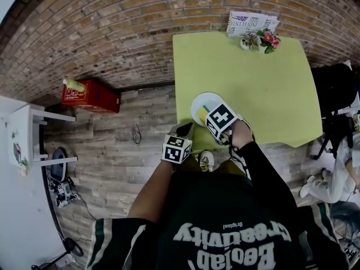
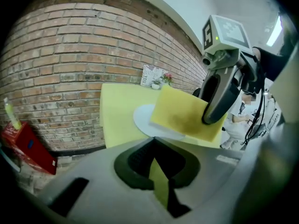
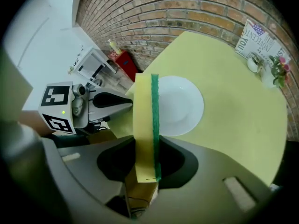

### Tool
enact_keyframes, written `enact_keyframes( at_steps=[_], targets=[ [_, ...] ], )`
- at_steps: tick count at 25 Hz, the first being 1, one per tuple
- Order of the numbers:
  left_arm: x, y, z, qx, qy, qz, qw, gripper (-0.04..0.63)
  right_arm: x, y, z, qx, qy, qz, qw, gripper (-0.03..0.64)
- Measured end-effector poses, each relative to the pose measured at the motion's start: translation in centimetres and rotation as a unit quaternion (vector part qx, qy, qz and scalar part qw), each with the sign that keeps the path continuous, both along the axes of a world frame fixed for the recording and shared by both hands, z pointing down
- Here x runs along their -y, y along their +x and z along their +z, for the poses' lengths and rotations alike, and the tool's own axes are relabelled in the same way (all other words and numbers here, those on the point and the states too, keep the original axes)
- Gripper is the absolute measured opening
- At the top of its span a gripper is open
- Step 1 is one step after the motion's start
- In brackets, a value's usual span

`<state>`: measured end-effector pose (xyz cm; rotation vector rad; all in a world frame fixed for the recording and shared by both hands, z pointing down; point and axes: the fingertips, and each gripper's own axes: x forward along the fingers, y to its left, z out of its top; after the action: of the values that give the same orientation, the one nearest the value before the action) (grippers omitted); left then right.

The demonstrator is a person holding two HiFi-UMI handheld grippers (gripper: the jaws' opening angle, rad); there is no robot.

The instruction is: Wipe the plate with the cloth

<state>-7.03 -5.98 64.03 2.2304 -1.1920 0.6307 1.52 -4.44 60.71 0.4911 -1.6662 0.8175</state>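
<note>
A white plate [image 1: 200,101] [image 2: 144,118] [image 3: 182,105] lies near the front left corner of the yellow-green table [image 1: 253,83]. My right gripper [image 1: 207,116] [image 3: 147,157] is shut on the cloth, a yellow sponge cloth [image 3: 144,125] [image 2: 184,113] with a green edge. It holds the cloth on edge over the plate's near side. My left gripper [image 1: 183,130] [image 2: 159,171] hovers at the table's corner, just left of the plate. Its jaws look shut and empty, with a thin sliver of table colour between them.
A printed sign [image 1: 252,23] and a small flower pot [image 1: 262,40] stand at the table's far edge. A red box [image 1: 90,94] sits on the wood floor by the brick wall. A white shelf unit [image 1: 25,151] is at left. A seated person [image 1: 337,181] is at right.
</note>
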Motion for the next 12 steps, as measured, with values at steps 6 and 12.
enact_keyframes(
  at_steps=[6, 12],
  targets=[
    [-0.4, 0.3, -0.1, 0.031, 0.016, 0.024, 0.9991, 0.008, -0.8, -1.2, 0.4, -0.011, -0.009, -0.025, 1.000, 0.132],
    [-0.5, 0.2, -0.5, 0.016, 0.029, 0.026, 0.9991, 0.008, -1.6, -1.1, 1.4, -0.032, -0.012, -0.045, 0.998, 0.133]
  ],
)
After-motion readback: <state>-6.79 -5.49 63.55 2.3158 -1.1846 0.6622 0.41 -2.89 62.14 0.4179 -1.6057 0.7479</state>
